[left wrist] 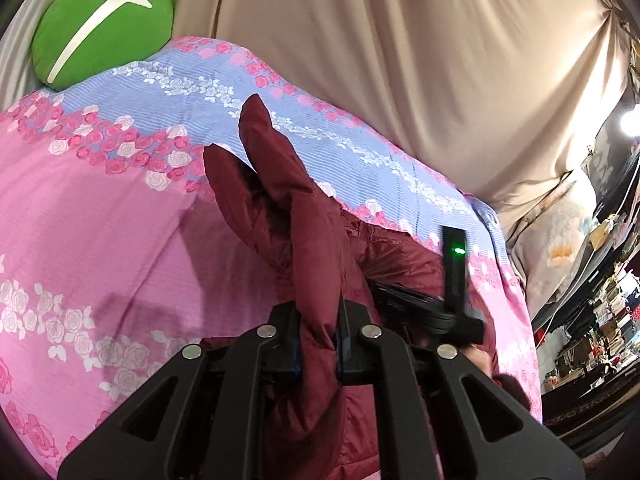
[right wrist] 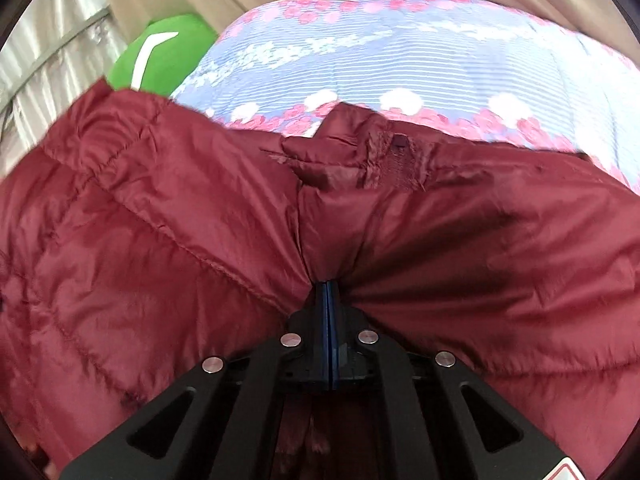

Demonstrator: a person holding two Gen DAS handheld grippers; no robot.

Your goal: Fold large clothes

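Observation:
A dark red quilted puffer jacket (left wrist: 288,216) lies bunched on a bed with a pink and blue rose-print cover (left wrist: 100,220). My left gripper (left wrist: 318,340) is shut on a thick fold of the jacket, which sticks up ahead of the fingers. The other gripper's black body with a green light (left wrist: 456,272) shows just right of it. In the right wrist view the jacket (right wrist: 160,220) fills the lower frame. My right gripper (right wrist: 328,292) is shut on a fold of the jacket, its blue pads pressed together.
A green cushion with a white stripe (left wrist: 104,28) lies at the far left of the bed; it also shows in the right wrist view (right wrist: 168,56). A beige curtain (left wrist: 400,60) hangs behind the bed. Cluttered shelves (left wrist: 600,320) stand at the right.

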